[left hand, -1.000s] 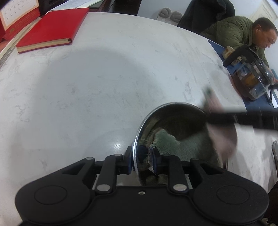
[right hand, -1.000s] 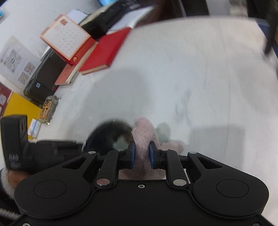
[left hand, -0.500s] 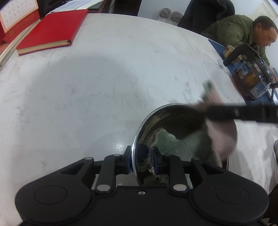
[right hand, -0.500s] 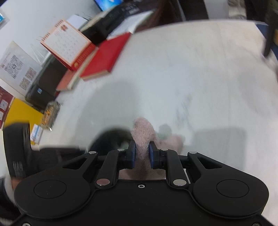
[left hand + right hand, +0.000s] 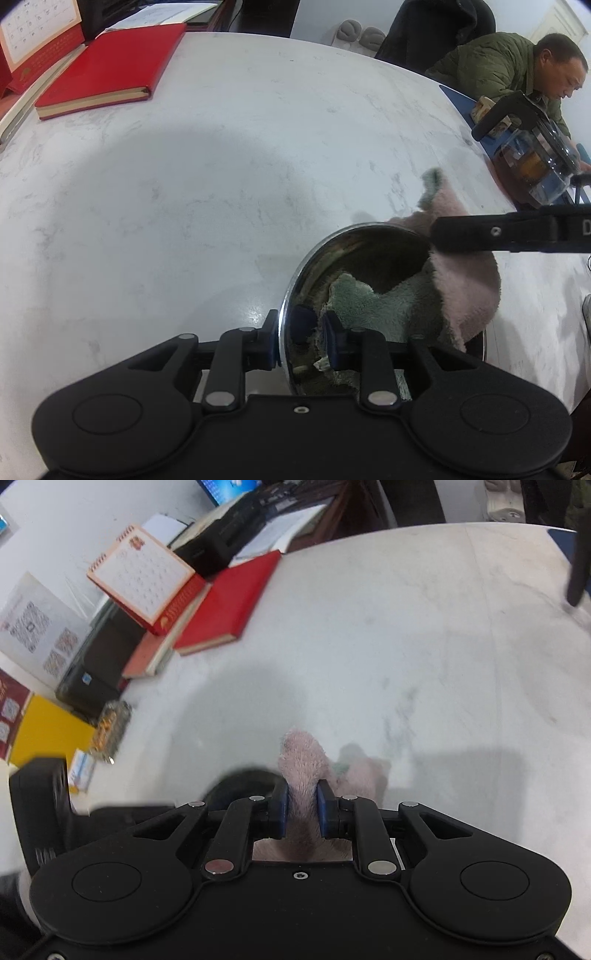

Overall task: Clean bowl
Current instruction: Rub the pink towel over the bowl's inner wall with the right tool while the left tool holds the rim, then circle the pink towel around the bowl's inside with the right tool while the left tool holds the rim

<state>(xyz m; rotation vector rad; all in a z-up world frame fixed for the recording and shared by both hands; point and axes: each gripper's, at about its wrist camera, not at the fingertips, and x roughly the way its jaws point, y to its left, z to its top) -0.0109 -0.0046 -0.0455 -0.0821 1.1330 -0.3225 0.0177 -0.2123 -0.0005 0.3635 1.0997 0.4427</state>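
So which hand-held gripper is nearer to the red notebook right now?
Left. The left hand-held gripper straddles the metal bowl's rim on the side facing the red notebook; the right hand-held gripper, clamping the cloth, is at the bowl's far side.

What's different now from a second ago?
Very little. The right gripper still pinches the cloth, whose free end now sticks up a bit further over the bowl. The left gripper still straddles the bowl's rim. Bowl, red book and table have not moved.
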